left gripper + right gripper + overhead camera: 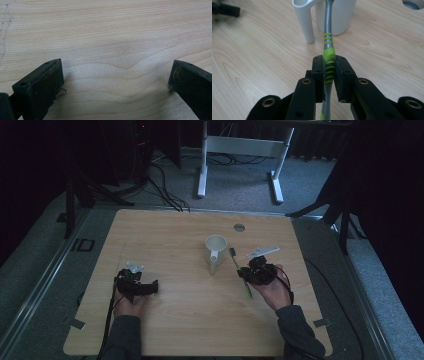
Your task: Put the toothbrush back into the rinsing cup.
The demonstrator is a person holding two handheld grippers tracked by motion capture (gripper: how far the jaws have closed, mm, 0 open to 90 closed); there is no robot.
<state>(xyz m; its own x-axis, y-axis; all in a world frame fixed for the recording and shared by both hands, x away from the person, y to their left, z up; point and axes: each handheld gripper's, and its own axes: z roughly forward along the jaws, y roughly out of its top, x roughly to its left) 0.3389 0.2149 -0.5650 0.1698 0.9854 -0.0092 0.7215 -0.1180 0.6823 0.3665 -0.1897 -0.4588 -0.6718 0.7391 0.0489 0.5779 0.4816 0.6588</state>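
The right gripper [329, 72] was clenched on a toothbrush [328, 37], its two black jaws pressed against the green ribbed grip of the handle near the centre of the right gripper view. From there the grey shaft ran up the frame toward a white mug [335, 15], whose rim was cut off by the top edge, so I could not see the brush head there. In the high view the same gripper [248, 271] sat right of centre with the toothbrush [235, 260] slanting from beside the mug [215, 251] down to a green tail below the hand; whether brush and mug touched was too small to tell. The mug was smooth, round and matt, with a straight tubular handle pointing toward the bottom of the frame. The left gripper [149, 287] lay in the lower left of the high view, released: in the left gripper view its blunt, scuffed jaws stood wide apart at the bottom corners [116, 85] with nothing but pale, wavy-grained wood of the table [107, 37] between them. The room beyond the table [165, 230] was dark and hard to make out.
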